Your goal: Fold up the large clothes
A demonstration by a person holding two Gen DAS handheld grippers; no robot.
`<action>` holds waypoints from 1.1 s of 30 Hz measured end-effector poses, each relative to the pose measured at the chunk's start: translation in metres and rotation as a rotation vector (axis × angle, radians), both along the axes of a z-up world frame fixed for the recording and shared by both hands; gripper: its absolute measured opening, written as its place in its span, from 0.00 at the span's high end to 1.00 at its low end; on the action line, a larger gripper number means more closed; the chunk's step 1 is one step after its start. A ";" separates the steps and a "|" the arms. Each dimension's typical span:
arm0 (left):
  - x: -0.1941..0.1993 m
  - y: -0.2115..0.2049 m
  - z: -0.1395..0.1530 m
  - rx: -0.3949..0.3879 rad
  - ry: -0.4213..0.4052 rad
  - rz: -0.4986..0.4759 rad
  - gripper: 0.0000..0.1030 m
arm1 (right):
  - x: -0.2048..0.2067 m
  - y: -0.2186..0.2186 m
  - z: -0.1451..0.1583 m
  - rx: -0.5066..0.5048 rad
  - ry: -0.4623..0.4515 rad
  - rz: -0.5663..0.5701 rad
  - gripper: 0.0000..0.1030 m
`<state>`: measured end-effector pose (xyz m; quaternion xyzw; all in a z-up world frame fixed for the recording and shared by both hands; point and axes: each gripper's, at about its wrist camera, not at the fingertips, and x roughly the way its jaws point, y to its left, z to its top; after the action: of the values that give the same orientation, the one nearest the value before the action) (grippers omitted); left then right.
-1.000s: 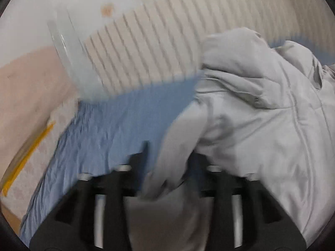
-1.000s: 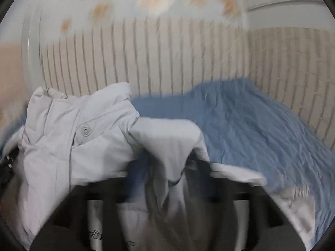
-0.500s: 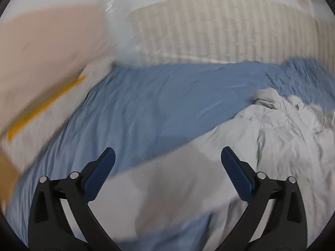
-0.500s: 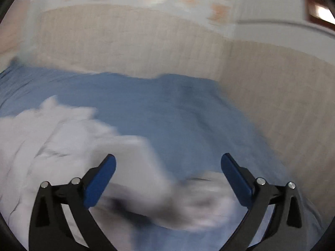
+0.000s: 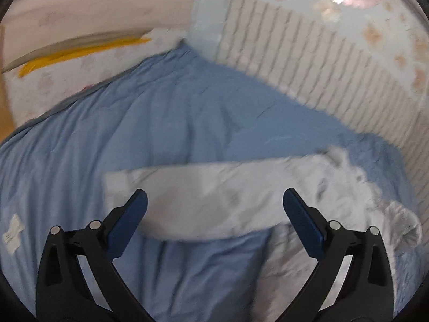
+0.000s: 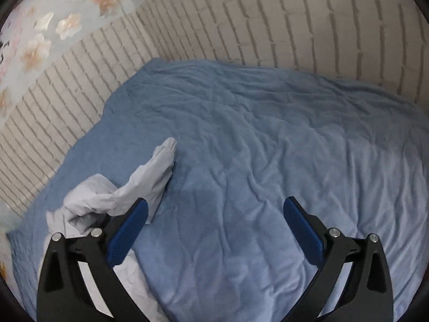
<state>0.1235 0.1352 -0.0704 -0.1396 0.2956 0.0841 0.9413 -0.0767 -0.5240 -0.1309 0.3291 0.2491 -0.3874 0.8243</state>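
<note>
1 grey jacket [image 5: 308,187] lies on 1 blue bedspread [image 5: 166,134], both grippers empty.
The jacket's 1 sleeve [image 5: 187,190] stretches crosswise just ahead of the left gripper [image 5: 214,209], whose 2 fingers stand wide apart, its body bunched to the right. In the right view the other sleeve [image 6: 155,171] lies ahead-left of the right gripper [image 6: 214,214], also spread wide, beside its left finger. A brick-pattern wall [image 6: 268,21] borders the bed.
</note>
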 end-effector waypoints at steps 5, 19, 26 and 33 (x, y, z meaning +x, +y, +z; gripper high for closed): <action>0.018 -0.025 0.007 0.067 -0.038 -0.092 0.03 | 0.019 0.010 -0.013 -0.022 0.019 0.076 0.02; 0.060 -0.019 -0.038 -0.017 0.078 -0.008 0.03 | 0.110 -0.051 -0.065 0.243 -0.230 0.099 0.03; 0.072 -0.035 -0.042 0.032 0.082 -0.045 0.03 | 0.171 -0.040 -0.112 0.315 -0.161 0.202 0.36; 0.071 -0.054 -0.035 0.101 0.062 -0.097 0.03 | 0.159 -0.038 -0.085 0.136 -0.114 0.173 0.91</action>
<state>0.1947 0.0815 -0.1050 -0.0747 0.3265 0.0574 0.9405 0.0820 -0.5623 -0.2157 0.3830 0.2552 -0.2775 0.8433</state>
